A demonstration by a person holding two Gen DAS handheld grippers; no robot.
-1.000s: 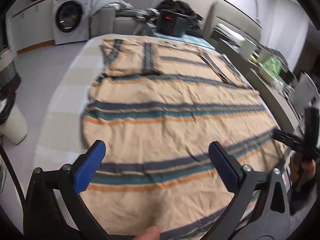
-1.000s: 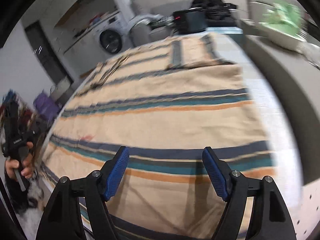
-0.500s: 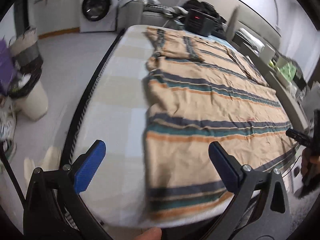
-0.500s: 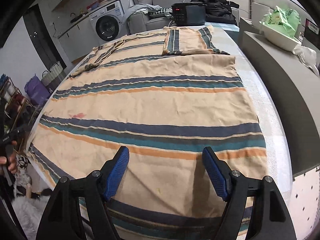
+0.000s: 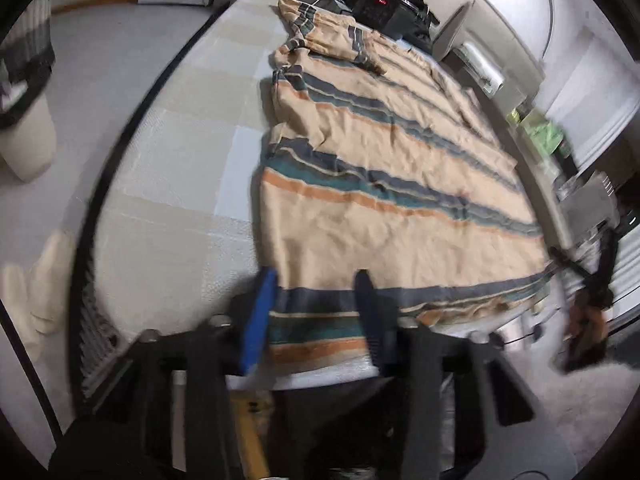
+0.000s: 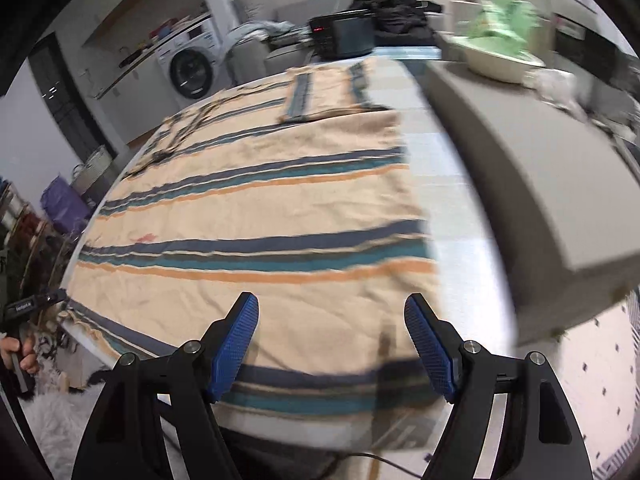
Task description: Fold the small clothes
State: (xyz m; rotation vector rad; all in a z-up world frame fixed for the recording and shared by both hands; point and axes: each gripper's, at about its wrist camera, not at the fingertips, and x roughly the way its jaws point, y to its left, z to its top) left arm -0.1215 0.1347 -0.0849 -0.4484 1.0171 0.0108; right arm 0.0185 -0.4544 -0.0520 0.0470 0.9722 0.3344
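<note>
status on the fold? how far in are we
Early. Done: the striped shirt lies spread flat on the table, one sleeve turned in at the far end. In hand: the left claw is closing over the shirt's near hem corner; contact is blurred. The right claw hangs open above the opposite hem corner. Left: every body fold.

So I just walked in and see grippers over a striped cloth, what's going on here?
A person with a gripper in each hand is starting to fold a striped garment spread flat on the table. The left gripper is closing its jaws around the near hem at one corner. The right gripper hangs open above the hem at the other corner, gripping nothing yet.
</note>
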